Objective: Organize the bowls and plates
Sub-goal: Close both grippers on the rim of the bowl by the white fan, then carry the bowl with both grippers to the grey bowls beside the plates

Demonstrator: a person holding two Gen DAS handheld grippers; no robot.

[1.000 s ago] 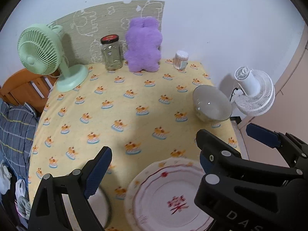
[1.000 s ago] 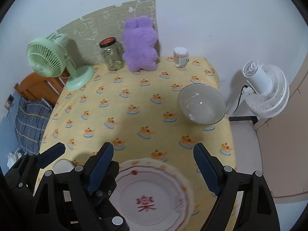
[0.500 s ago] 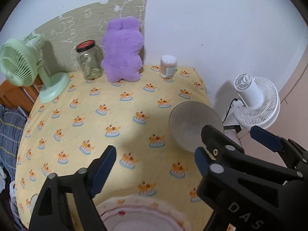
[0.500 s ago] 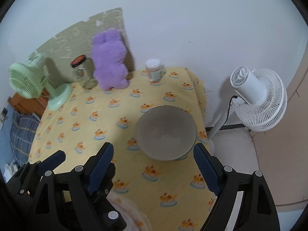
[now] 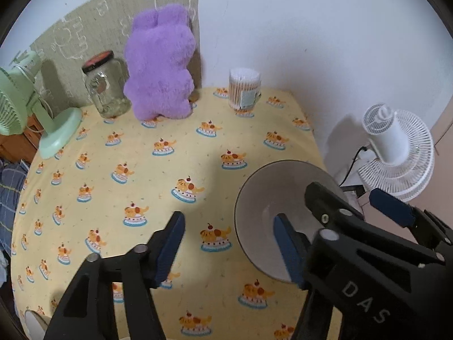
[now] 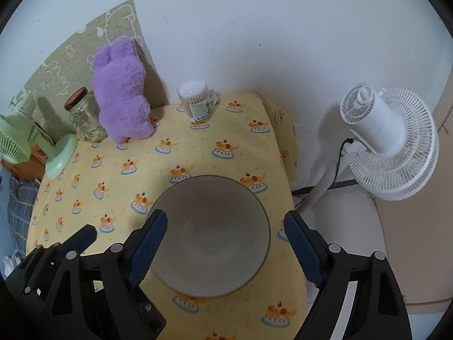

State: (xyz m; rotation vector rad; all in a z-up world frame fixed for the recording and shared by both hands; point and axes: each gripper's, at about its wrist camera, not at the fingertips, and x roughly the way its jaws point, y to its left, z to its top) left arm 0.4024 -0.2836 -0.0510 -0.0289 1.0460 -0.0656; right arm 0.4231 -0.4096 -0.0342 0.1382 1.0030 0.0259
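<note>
A grey bowl point(image 6: 211, 235) stands upright on the yellow patterned tablecloth point(image 6: 198, 153) near the table's right edge. My right gripper point(image 6: 223, 235) is open, its two blue-padded fingers on either side of the bowl, just above it. The bowl also shows in the left wrist view point(image 5: 271, 195), partly hidden behind the right gripper's fingers. My left gripper point(image 5: 228, 235) is open and empty, over the cloth to the left of the bowl. The patterned plate is out of view; only a sliver of white rim point(image 5: 32, 323) shows at the bottom left.
Along the back wall stand a purple plush toy point(image 5: 161, 62), a glass jar point(image 5: 106, 85), a cotton swab tub point(image 5: 245, 87) and a green desk fan point(image 5: 25, 107). A white floor fan point(image 6: 388, 141) stands beyond the table's right edge.
Both grippers have moved forward and to the right, from over the patterned plate to the grey bowl. The plate has dropped out of view. Both grippers stay open.
</note>
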